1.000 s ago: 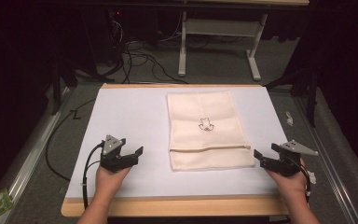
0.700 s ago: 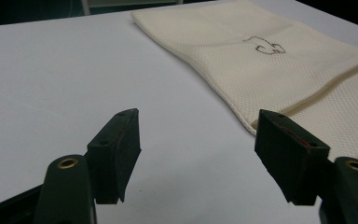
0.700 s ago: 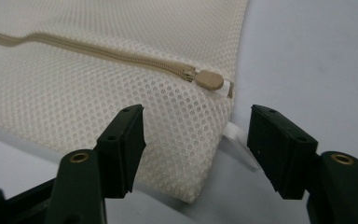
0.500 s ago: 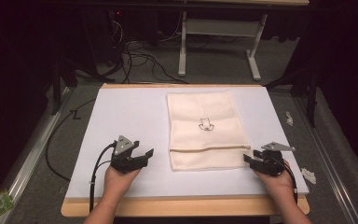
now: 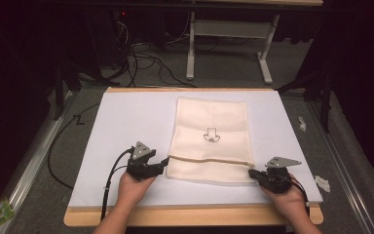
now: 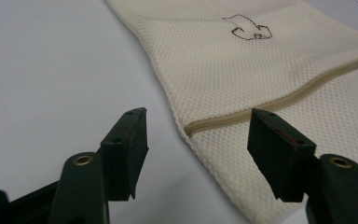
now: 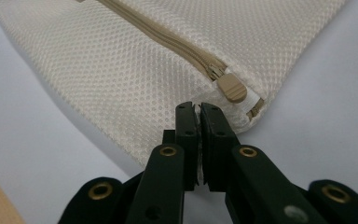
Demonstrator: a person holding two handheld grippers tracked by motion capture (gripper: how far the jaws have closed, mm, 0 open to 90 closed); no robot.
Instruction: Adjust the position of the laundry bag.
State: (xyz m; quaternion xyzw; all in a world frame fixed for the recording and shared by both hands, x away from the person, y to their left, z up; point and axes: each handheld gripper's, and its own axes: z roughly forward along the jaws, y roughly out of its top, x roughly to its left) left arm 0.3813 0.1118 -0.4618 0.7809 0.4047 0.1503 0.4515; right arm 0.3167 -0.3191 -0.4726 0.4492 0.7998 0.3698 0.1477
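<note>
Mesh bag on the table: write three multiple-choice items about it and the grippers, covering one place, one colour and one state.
1. Where on the mesh bag is the zip pull?
A. At the left end
B. In the middle
C. At the end by the right gripper

2. What colour is the mesh bag?
A. Cream
B. Blue
C. Black

3. How do the left gripper fingers stand?
A. Shut on the bag
B. Apart
C. Shut on a cable

Key:
1. C, the pull lies just beyond the shut right fingers.
2. A, the mesh is pale cream.
3. B, the fingers have just been closing but stand apart, gripping nothing.
</note>
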